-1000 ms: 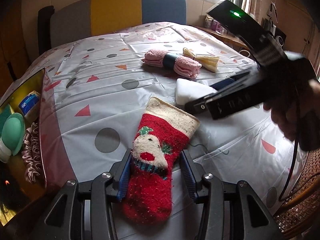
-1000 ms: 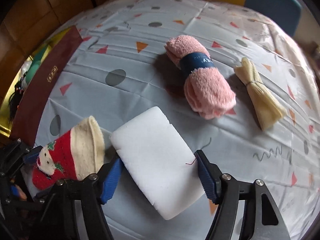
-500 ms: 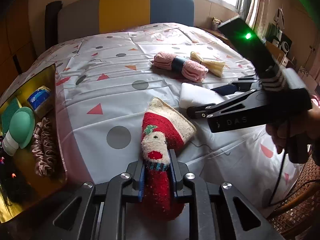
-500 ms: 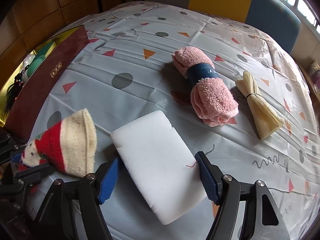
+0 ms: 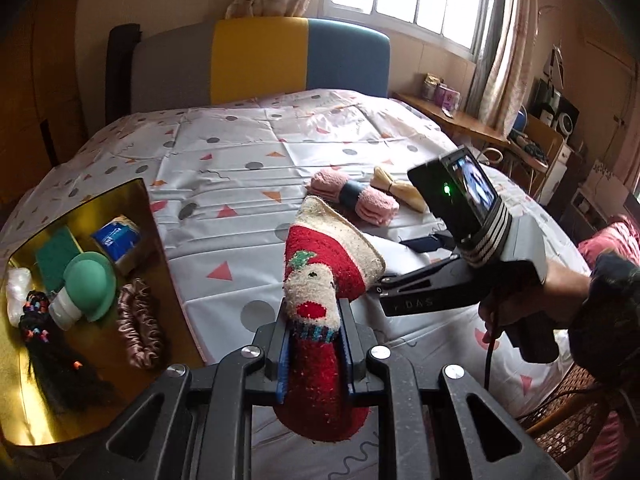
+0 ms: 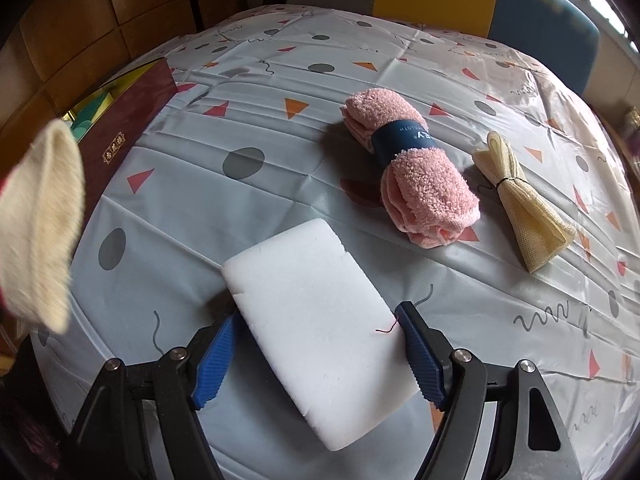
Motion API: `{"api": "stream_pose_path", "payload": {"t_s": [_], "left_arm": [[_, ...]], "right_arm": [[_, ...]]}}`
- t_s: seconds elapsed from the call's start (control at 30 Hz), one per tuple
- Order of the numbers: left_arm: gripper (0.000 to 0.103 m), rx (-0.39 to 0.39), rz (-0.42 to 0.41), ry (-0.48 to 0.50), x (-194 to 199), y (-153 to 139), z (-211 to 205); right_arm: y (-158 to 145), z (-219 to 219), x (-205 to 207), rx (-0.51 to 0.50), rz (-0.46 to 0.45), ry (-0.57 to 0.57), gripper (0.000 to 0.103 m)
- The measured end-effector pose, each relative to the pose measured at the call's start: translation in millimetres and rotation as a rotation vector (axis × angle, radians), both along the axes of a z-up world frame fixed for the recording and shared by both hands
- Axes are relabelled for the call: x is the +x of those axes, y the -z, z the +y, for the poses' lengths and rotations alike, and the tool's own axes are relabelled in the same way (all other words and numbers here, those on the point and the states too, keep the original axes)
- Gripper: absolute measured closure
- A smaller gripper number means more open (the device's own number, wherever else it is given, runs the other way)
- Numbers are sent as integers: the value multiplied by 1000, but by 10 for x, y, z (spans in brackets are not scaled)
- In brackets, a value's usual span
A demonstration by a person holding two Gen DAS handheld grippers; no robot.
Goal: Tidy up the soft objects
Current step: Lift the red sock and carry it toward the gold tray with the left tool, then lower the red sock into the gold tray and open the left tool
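Observation:
My left gripper (image 5: 314, 344) is shut on a red Christmas sock (image 5: 320, 300) with a cream cuff and holds it lifted off the table; the cuff also shows at the left edge of the right wrist view (image 6: 40, 224). My right gripper (image 6: 316, 344) is open, its blue pads either side of a white foam sponge (image 6: 316, 300) lying flat on the patterned tablecloth (image 6: 248, 184). A rolled pink towel (image 6: 416, 176) with a dark band and a tied yellow cloth (image 6: 520, 200) lie beyond it.
A gold-lined box (image 5: 72, 300) with a dark red outer wall (image 6: 120, 140) sits at the table's left edge, holding a green cap, a scrunchie, a blue packet and dark hair pieces. A chair back (image 5: 260, 64) stands at the far side.
My left gripper closed on the sock, then lifted it off the table and up toward the left. My right gripper stayed open around the sponge.

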State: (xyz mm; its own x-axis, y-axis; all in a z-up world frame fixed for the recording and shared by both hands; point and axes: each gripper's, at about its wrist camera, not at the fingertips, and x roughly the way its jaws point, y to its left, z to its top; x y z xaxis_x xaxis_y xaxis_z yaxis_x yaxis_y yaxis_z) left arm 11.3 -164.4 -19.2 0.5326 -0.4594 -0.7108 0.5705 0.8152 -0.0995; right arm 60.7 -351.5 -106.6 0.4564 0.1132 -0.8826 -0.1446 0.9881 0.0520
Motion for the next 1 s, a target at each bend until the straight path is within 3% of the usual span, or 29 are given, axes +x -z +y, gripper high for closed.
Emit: {"api": "stream_pose_path", "payload": {"t_s": [0.17, 0.7, 0.87, 1.0], "left_arm": [[84, -9, 0, -39, 23, -60, 109], [84, -76, -13, -157, 141, -324, 603], [84, -139, 2, -265, 247, -454, 1135], [84, -139, 29, -407, 391, -372, 1708]], "right_arm": [[-12, 61, -7, -42, -8, -11, 27], [-8, 52, -6, -21, -10, -9, 28], [-10, 58, -17, -24, -16, -11, 28], [-15, 58, -17, -27, -15, -12, 28]]}}
